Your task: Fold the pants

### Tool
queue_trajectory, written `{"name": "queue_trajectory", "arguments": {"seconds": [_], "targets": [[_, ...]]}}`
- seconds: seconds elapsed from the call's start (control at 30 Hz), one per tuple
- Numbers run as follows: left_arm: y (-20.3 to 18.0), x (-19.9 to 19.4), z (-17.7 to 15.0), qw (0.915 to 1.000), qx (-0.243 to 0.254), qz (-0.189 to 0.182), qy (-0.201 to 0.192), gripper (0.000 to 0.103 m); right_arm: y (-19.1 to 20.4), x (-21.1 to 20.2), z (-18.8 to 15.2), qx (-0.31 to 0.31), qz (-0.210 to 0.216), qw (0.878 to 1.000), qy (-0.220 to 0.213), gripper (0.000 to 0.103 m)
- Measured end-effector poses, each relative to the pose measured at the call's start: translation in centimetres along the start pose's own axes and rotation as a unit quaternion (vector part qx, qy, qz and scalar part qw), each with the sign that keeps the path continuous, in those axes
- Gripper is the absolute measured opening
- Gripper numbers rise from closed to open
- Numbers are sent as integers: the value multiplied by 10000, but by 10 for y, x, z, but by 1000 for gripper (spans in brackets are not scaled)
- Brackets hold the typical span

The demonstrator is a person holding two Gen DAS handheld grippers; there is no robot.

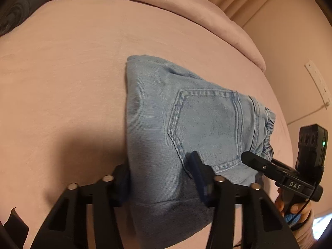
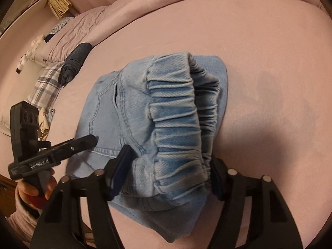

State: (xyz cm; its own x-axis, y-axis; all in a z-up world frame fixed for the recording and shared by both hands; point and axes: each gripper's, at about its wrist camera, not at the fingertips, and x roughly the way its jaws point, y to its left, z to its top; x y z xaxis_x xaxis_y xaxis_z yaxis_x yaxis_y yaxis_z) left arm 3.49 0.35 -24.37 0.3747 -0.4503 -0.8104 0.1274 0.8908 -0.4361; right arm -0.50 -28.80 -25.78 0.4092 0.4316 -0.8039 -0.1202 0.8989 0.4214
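Pink bedding (image 1: 62,72) stretches across the bed under both of my claws, with a thick quilt roll (image 1: 166,6) along its far edge; at the far left of the right wrist view lie a plaid pillow (image 2: 44,83) and a dark rolled garment (image 2: 75,62) beside it, well apart from the work; the light blue jeans (image 1: 186,114) sit folded into a compact bundle in the middle of the bed, back pocket (image 1: 207,128) facing up, the gathered elastic waistband (image 2: 176,124) turned toward my right side; my left claw (image 1: 159,178) straddles the near left edge of the bundle, one blue pad at the fold's outer edge and the other (image 1: 199,174) lying on the denim by the pocket's lower corner, and the jaws stand apart with cloth between them, though I cannot tell whether the pads pinch it; my right claw (image 2: 170,176) reaches around the waistband end, its jaws wide, the left pad (image 2: 122,166) against the denim just beside the bunched elastic and the right pad mostly hidden behind it, so a firm grip is not plain; in each view the other claw shows from the side with a hand (image 2: 35,191) on its handle, its tip over the pocket area.
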Motion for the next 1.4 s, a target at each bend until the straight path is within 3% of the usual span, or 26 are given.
{"name": "queue_trajectory", "arguments": {"seconds": [0.13, 0.37, 0.57, 0.83, 1.4], "targets": [[-6, -6, 1, 9998, 97, 141, -142, 27, 7, -7, -1, -126, -110, 9996, -206, 49], [-22, -24, 2, 9979, 442, 311, -359, 23, 28, -29, 3, -506, -210, 9965, -632, 36], [-26, -42, 5, 9955, 571, 367, -668, 23, 49, -37, 8, -893, -169, 9925, -815, 34], [-25, -52, 36, 9928, 565, 399, -976, 23, 71, -38, 32, -1153, -101, 9872, -1097, 34], [9, -36, 147, 9840, 624, 820, -1453, 23, 106, 11, 147, -1584, 32, 9749, -1563, 34]]}}
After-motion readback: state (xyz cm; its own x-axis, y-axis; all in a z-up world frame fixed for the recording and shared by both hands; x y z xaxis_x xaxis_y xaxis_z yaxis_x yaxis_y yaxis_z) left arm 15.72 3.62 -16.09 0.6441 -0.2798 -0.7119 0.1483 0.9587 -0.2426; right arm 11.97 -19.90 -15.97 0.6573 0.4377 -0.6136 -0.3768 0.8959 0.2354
